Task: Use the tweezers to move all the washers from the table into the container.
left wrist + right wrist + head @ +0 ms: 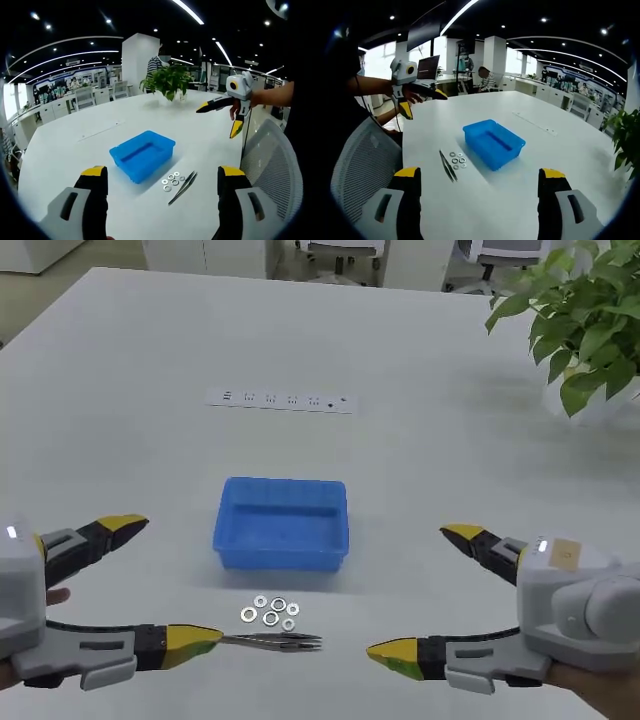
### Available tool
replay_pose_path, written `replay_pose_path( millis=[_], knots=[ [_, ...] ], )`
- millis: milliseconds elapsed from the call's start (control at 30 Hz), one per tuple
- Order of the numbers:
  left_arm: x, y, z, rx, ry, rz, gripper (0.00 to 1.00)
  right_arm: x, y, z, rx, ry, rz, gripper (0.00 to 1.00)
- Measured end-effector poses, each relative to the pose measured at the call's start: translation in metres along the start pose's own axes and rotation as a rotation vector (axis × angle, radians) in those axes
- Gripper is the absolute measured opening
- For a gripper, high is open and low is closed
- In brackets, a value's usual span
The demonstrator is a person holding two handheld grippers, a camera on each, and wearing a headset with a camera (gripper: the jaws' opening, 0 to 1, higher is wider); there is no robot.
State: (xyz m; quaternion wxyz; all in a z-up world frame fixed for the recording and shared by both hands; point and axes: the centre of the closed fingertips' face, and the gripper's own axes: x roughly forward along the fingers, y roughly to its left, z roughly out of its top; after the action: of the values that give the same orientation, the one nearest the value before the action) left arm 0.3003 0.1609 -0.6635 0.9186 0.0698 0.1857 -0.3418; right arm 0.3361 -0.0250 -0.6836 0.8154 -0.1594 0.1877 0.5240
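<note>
A blue container (280,555) stands mid-table with nothing in it. Just in front of it lie several steel washers (270,611) in a small cluster, and the tweezers (275,641) lie flat on their near side. My left gripper (160,582) is open, its lower jaw tip close to the tweezers' left end. My right gripper (408,591) is open to the right of the tweezers, holding nothing. The left gripper view shows the container (150,167), washers (172,180), tweezers (182,187) and the right gripper (215,123). The right gripper view shows the container (490,150), washers (457,160), tweezers (447,165) and the left gripper (426,106).
A white power strip (280,400) lies farther back on the white table (450,440). A potted plant (585,320) stands at the far right. A white mesh chair (270,160) is at the table's near edge. Office desks and people are in the background.
</note>
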Motion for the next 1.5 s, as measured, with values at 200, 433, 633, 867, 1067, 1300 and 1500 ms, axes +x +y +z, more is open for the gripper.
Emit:
replay_pose_path(
  millis=[200,433,633,867,1067,1300,1500],
  knots=[
    [-0.0005,0.0007,-0.0002,0.001,0.002,0.001,0.96,0.0,0.0003,0.0003,-0.002,-0.001,0.002,0.98],
    [0.0,0.0004,0.0007,-0.002,0.0,-0.003,0.96,0.0001,0.0009,0.0014,-0.004,-0.003,0.004,0.98],
    [0.0001,-0.0001,0.001,-0.001,-0.001,-0.006,0.96,-0.0008,0.0003,0.0002,-0.007,0.004,0.008,0.97],
    [-0.0003,0.0003,0.0012,0.001,0.0,-0.006,0.95,-0.0021,-0.0011,0.0012,-0.008,0.004,0.008,0.96],
    [-0.0001,0.0001,0.002,0.003,0.0,-0.009,0.95,-0.0028,-0.0024,0.0013,-0.011,0.007,0.011,0.96],
    [0.0007,-0.0008,0.0011,0.009,0.012,-0.02,0.94,-0.004,-0.0038,-0.0006,-0.018,0.021,0.019,0.95],
    [0.0002,0.0003,0.0036,0.027,0.023,-0.033,0.9,-0.0049,-0.0055,0.0007,-0.027,0.029,0.03,0.93]
  ],
)
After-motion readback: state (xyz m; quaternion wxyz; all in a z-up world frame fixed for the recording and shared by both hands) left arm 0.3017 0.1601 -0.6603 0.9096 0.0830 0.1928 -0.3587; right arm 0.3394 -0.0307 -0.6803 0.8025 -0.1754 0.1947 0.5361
